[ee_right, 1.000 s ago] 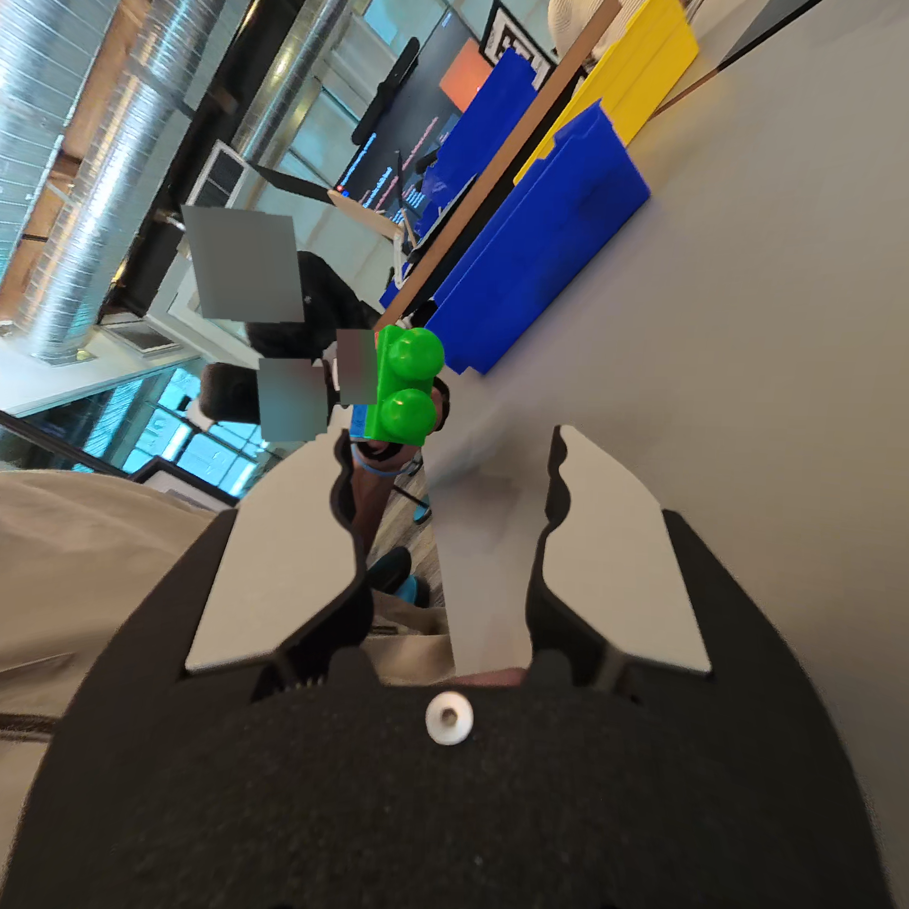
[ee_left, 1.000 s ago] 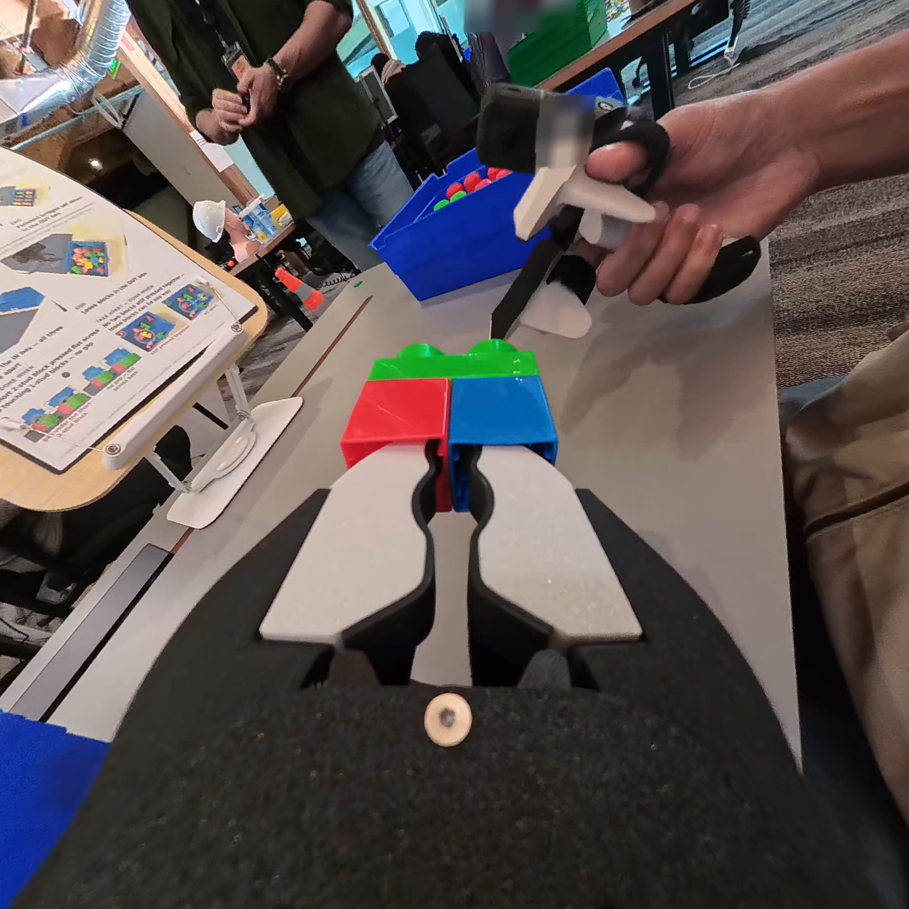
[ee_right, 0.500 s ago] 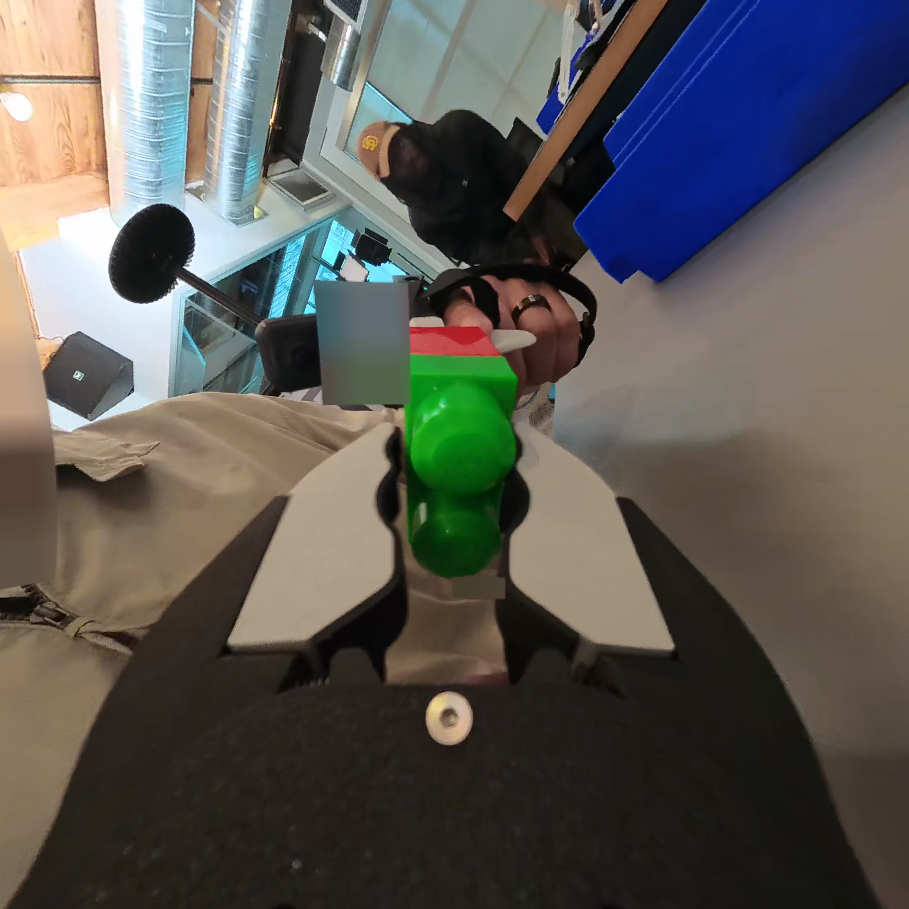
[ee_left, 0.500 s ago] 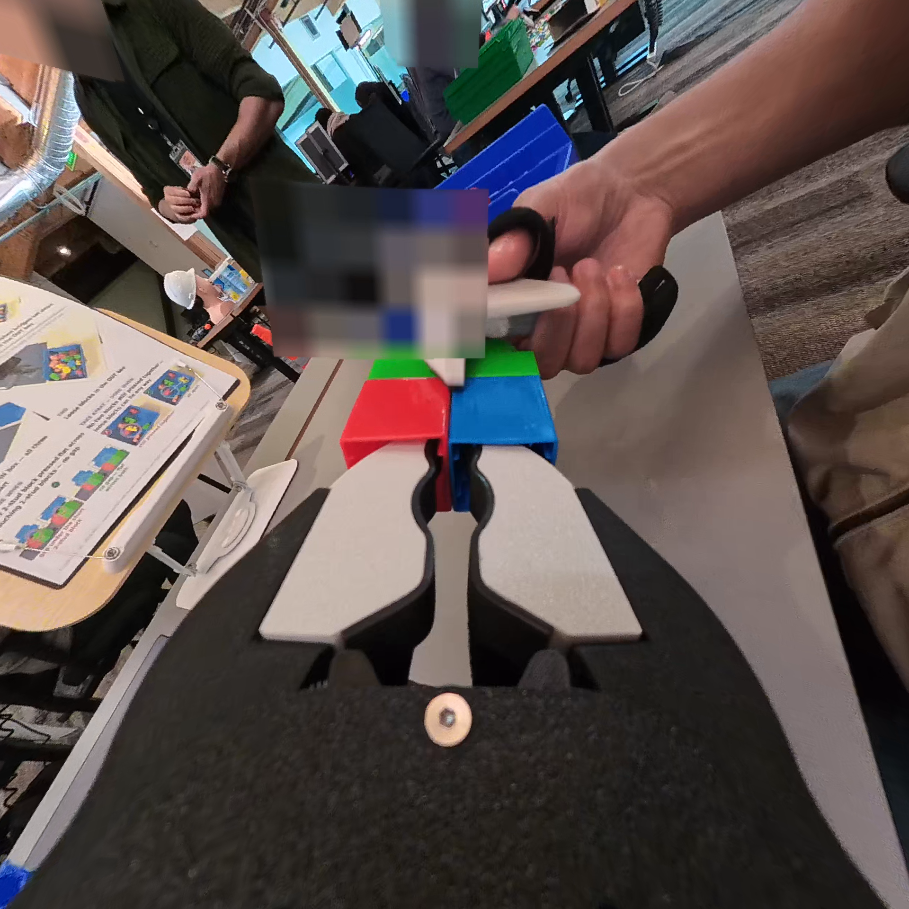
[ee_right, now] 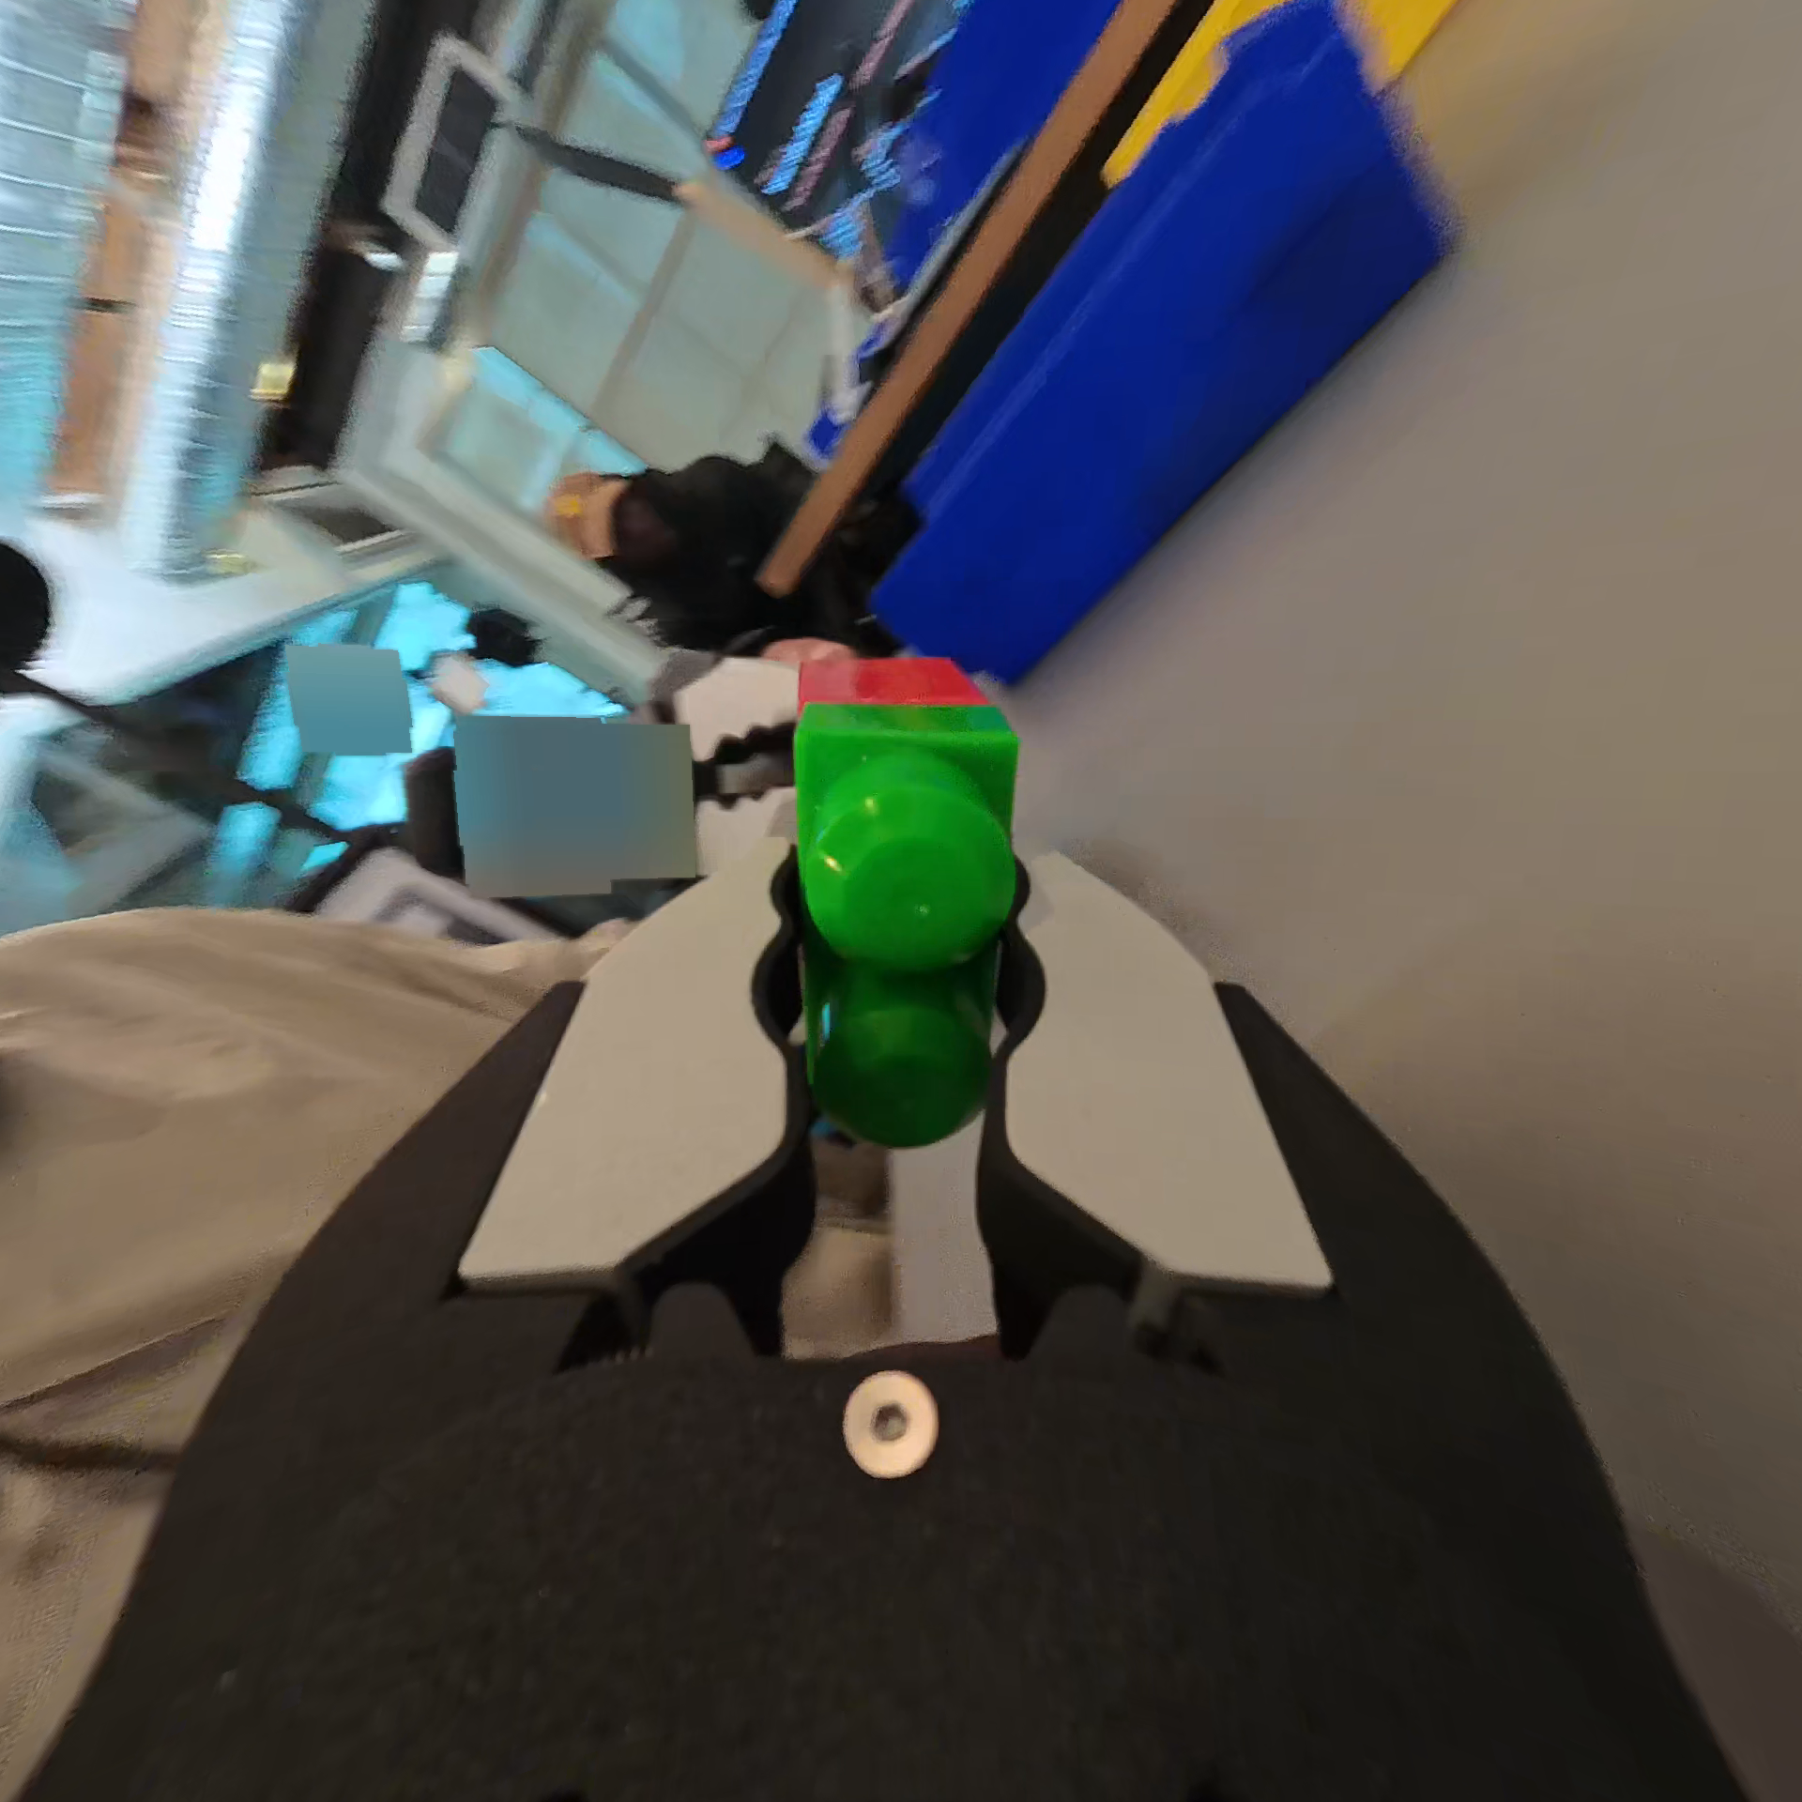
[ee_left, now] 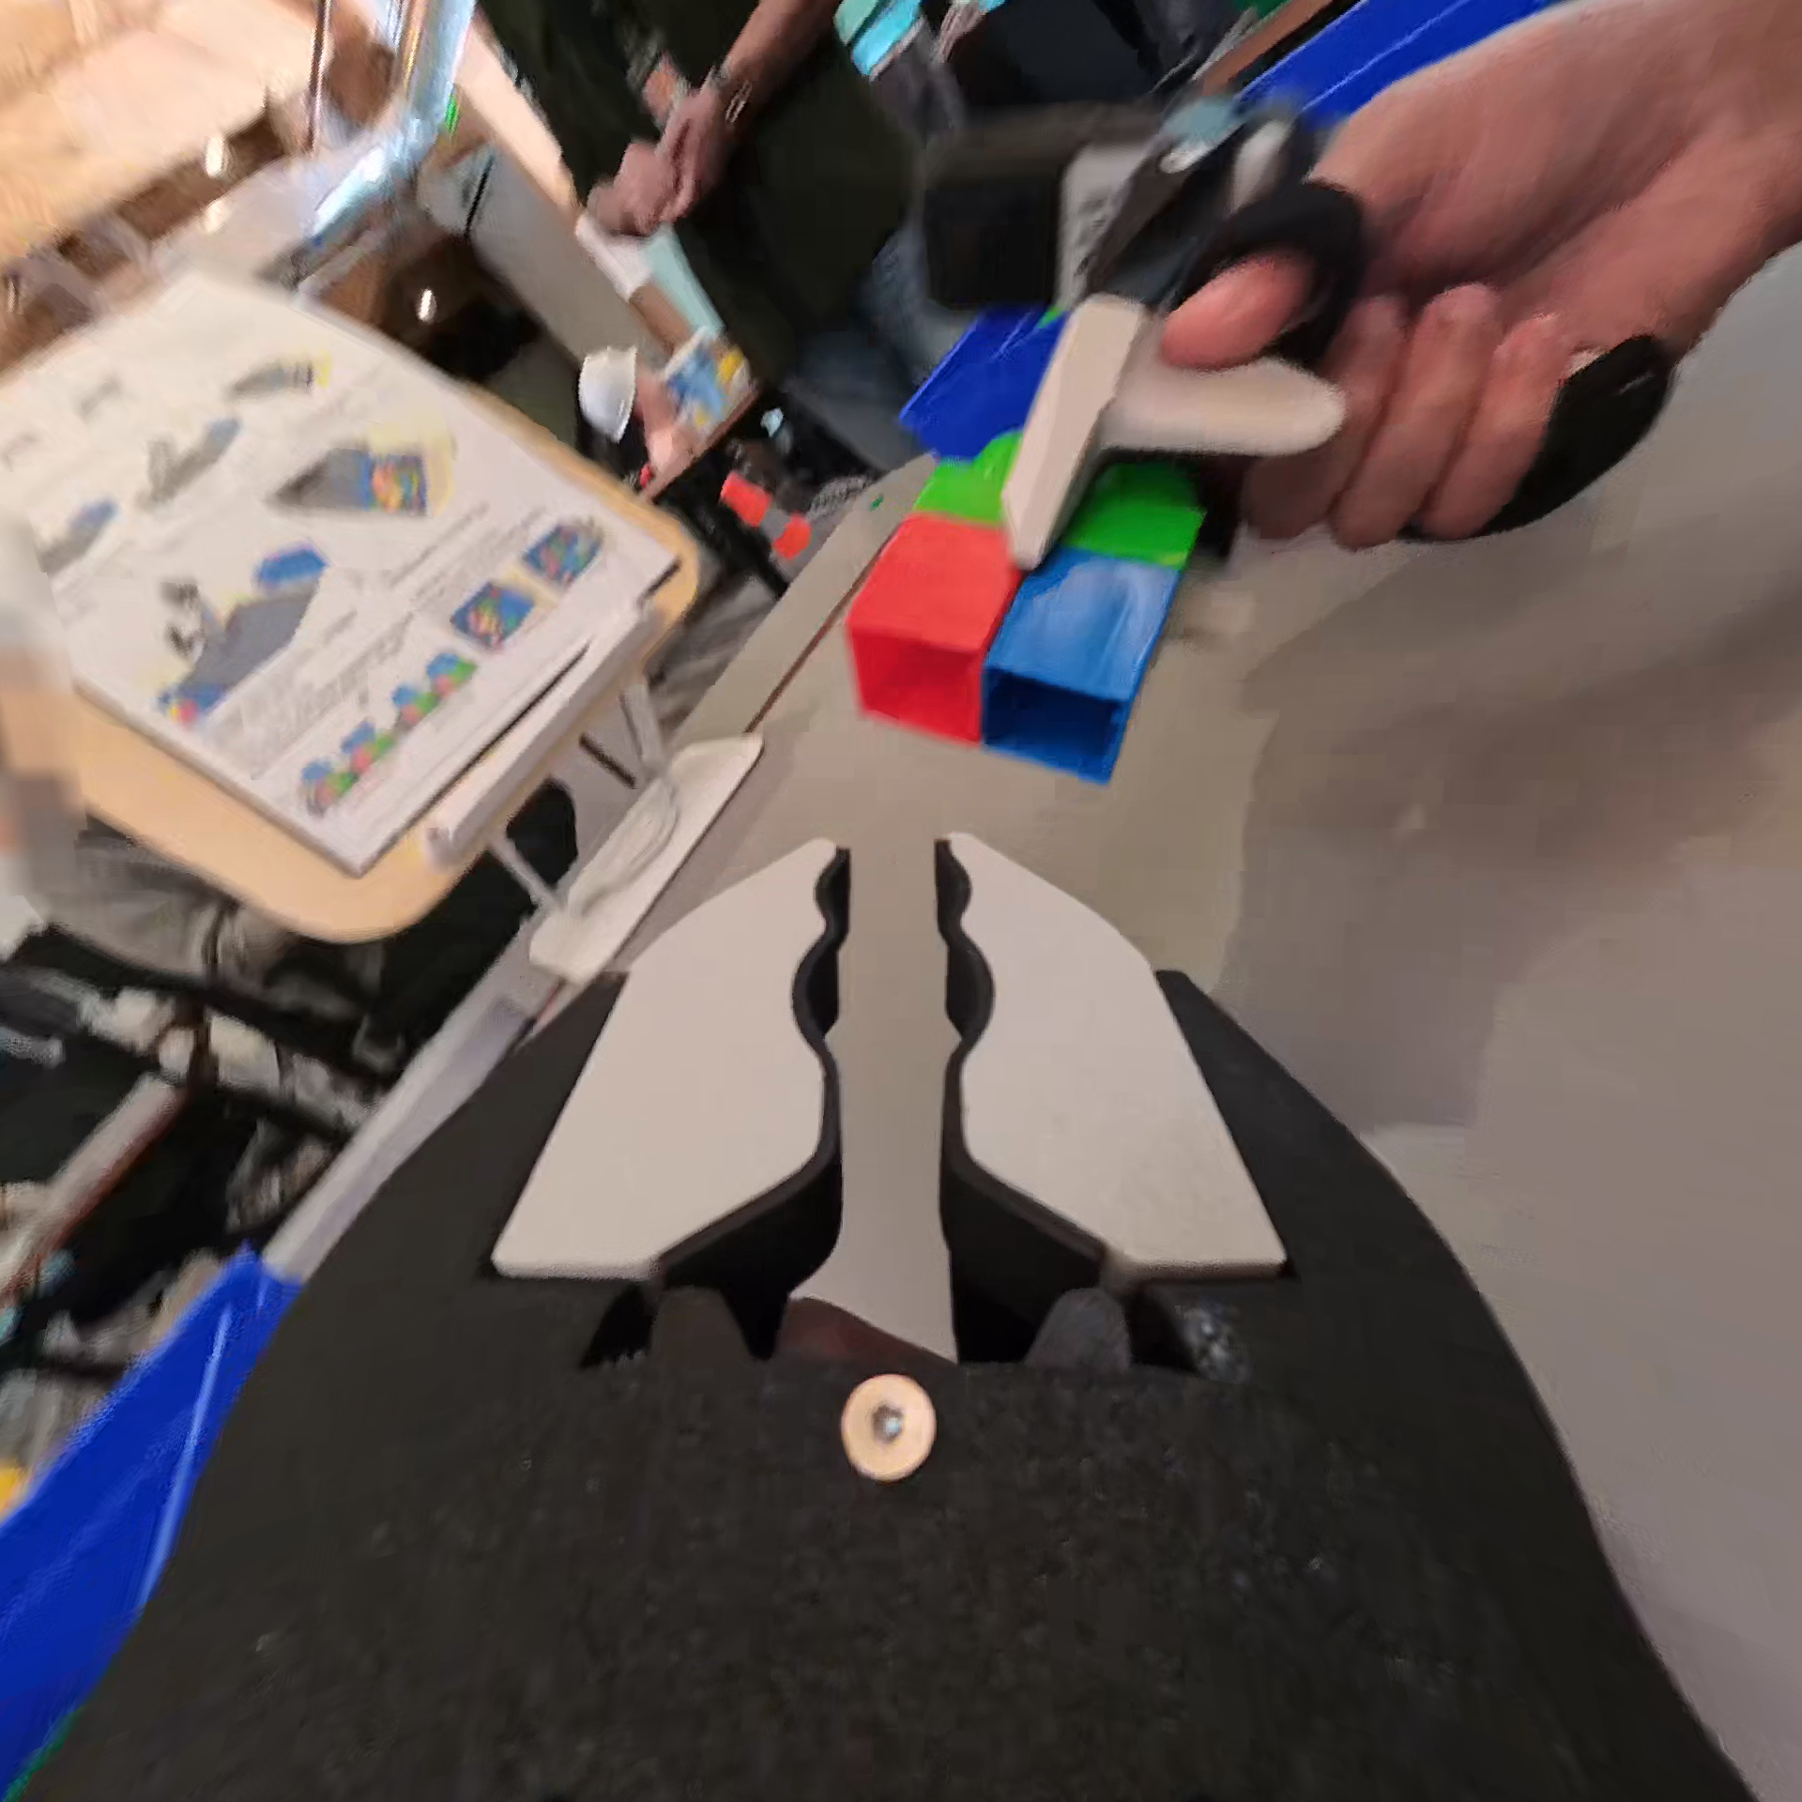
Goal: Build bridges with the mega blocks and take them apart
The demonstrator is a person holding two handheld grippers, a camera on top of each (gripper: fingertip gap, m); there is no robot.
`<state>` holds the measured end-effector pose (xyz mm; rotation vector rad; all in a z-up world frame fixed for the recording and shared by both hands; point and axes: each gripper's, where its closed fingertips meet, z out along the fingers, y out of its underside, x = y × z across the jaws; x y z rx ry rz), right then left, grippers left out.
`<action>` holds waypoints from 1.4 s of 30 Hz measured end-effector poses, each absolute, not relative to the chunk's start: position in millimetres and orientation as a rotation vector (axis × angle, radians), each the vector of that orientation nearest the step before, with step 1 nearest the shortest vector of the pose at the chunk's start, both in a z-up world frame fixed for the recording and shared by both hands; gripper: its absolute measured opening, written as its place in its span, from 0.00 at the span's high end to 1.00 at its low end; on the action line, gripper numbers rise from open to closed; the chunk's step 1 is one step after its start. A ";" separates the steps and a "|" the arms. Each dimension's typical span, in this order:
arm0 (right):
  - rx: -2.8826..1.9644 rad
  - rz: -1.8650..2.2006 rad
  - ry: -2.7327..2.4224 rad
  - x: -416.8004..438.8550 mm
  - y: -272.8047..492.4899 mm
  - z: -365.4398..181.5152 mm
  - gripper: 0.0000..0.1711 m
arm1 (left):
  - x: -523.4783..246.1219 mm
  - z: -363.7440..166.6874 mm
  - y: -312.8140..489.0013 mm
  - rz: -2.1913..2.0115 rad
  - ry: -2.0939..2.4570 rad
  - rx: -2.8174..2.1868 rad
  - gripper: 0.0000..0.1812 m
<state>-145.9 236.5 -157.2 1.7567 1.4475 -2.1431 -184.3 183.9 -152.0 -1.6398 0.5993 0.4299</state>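
The bridge is a green block (ee_left: pixel 1131 517) set across a red block (ee_left: pixel 926 634) and a blue block (ee_left: pixel 1073 663). It hangs tilted over the grey table (ee_left: pixel 1414 926). My right gripper (ee_right: pixel 912 863) is shut on the green block (ee_right: pixel 907 770), with the red block (ee_right: pixel 882 680) just past it. In the left wrist view one of its fingers (ee_left: pixel 1063 429) crosses the green block, held by a hand (ee_left: pixel 1511 244). My left gripper (ee_left: pixel 889 858) is slightly open and empty, a short way back from the open undersides of the red and blue blocks.
An instruction board (ee_left: pixel 322 605) on a white stand (ee_left: pixel 653 858) sits at the table's left edge. A blue bin (ee_left: pixel 975 390) stands beyond the bridge, another blue bin (ee_left: pixel 97 1463) at lower left. A blue bin (ee_right: pixel 1170 390) and a yellow one (ee_right: pixel 1170 127) stand across the table. A person (ee_left: pixel 731 127) stands behind. Spacing between my two grippers at the tips: around 7 centimeters.
My right gripper came in and shut on the green block. My left gripper let go of the red and blue blocks and pulled back. The bridge now hangs from the right gripper.
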 end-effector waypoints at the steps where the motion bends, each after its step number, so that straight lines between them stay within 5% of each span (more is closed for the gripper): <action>1: 1.882 -2.132 1.512 -146.4 250.0 -162.6 0.79 | -195.8 -155.7 184.1 0.434 0.526 -1.688 0.88; 8: 2.797 -1.687 2.066 -124.0 325.7 -181.7 0.79 | -254.2 -177.5 180.4 0.342 -0.127 -1.885 0.51; 13: 3.167 -1.520 2.094 -102.6 337.0 -180.3 0.79 | -269.4 -192.3 176.7 0.293 -0.406 -1.875 0.38; 42: 3.271 -1.572 1.987 -76.9 336.1 -178.5 0.79 | -264.0 -194.4 170.0 0.368 -0.399 -1.830 0.46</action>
